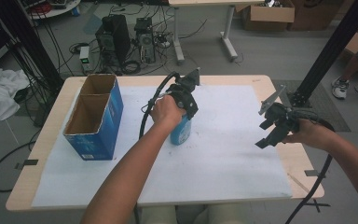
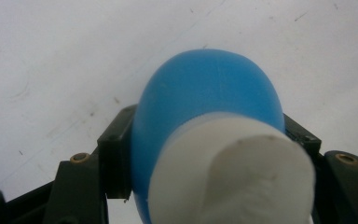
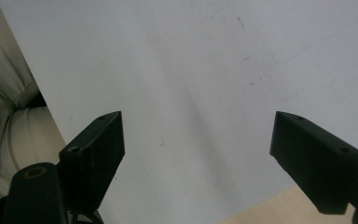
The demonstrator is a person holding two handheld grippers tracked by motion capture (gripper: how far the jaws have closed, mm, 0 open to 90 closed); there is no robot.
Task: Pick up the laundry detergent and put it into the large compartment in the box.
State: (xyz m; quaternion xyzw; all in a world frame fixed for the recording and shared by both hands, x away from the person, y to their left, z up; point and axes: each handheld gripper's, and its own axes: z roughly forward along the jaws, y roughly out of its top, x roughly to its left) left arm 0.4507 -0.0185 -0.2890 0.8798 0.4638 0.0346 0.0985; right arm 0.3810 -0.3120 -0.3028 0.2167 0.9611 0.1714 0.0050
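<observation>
Grey floor all round, with PC towers and loose cables behind a light wood table [image 1: 261, 81] that has a white sheet [image 1: 223, 158] spread over most of it. From the high view, an open blue cardboard box [image 1: 94, 116] stands near the left edge of the sheet. Roughly mid-table, the left gripper [image 1: 182, 122] comes down on top of a blue bottle [image 1: 181, 133] standing upright on the sheet, well apart from the box. The left hand [image 1: 165, 112] is wrapped round the gripper body. Over at the right edge, the right gripper [image 1: 266, 134] hangs above the table with its jaws spread wide and nothing between them.

Left gripper view: looking straight down the jaws, the blue bottle [image 2: 205, 98] with its white cap [image 2: 233, 172] sits right in the middle. Both black jaws are pressed against the blue shoulder just below the cap, one on each side, so it's a proper clamp on the bottle, about as narrow as the bottle lets them go. White sheet [image 2: 74, 56] underneath.

Right gripper view: the two black jaws stand far apart, nothing in the gap, touching nothing. White sheet [image 3: 191, 70] below them, and a corner of the wooden table [image 3: 265, 210] at the bottom.
</observation>
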